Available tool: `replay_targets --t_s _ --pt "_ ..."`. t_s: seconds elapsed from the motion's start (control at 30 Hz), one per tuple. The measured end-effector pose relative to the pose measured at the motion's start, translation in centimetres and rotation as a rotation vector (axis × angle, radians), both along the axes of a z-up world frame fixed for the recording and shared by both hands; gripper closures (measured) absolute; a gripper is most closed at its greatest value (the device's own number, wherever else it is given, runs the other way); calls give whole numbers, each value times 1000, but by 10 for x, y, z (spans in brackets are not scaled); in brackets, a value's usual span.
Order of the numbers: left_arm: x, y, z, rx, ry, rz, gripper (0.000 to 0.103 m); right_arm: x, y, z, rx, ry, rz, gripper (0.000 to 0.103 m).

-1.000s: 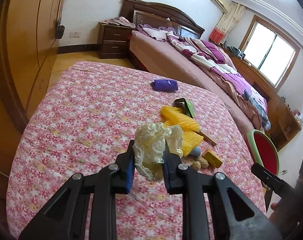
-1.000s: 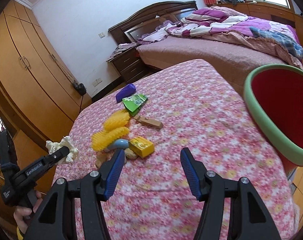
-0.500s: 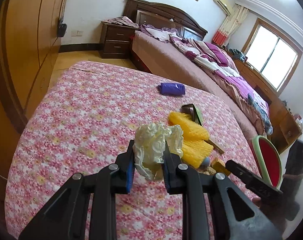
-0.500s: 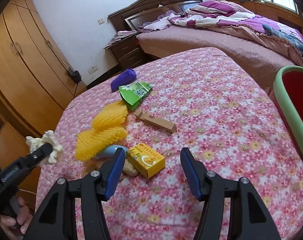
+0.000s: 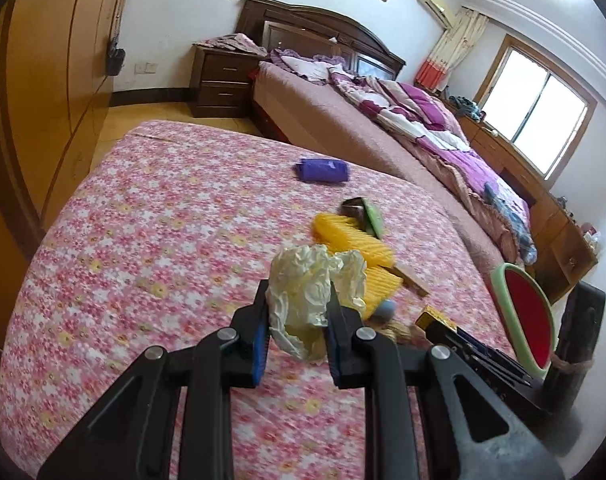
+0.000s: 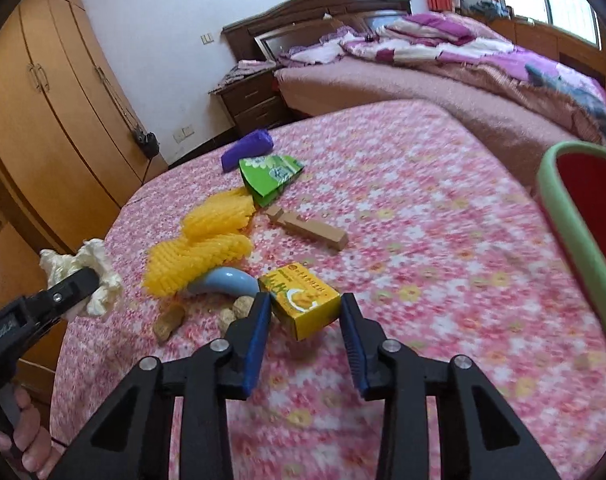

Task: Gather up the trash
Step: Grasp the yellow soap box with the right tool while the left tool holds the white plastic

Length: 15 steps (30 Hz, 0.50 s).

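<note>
Sitting on a pink floral bench point(image 6: 423, 200) in a bedroom, yellow box point(image 6: 305, 300) runs diagonally between the closing right claw point(image 6: 306, 320); left claw point(image 5: 297, 316) grips crumpled paper point(image 5: 311, 284).

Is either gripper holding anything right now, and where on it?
Left gripper clamps the crumpled paper mid-wad. Right jaws are closing around the yellow box, not yet gripping.

Crumpled paper wad point(image 5: 311, 280), matt. Box point(image 6: 305, 305): glossy printed card. Block point(image 6: 307, 229): bare wood. Bedspread point(image 6: 423, 208): printed cloth. Bin point(image 6: 575, 216): smooth plastic.
</note>
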State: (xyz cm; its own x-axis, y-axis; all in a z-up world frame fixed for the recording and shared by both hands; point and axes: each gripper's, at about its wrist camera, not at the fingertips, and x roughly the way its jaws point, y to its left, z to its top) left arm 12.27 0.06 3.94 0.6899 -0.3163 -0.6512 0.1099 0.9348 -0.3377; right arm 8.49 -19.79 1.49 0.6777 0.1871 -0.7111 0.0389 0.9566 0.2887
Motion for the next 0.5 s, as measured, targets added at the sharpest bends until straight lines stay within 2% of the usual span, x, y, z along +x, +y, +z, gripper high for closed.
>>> replay_targets --t_s 0.5 --pt "-34 -50 46 15 -50 -129 80 -91 -63 76 67 -175 -161 65"
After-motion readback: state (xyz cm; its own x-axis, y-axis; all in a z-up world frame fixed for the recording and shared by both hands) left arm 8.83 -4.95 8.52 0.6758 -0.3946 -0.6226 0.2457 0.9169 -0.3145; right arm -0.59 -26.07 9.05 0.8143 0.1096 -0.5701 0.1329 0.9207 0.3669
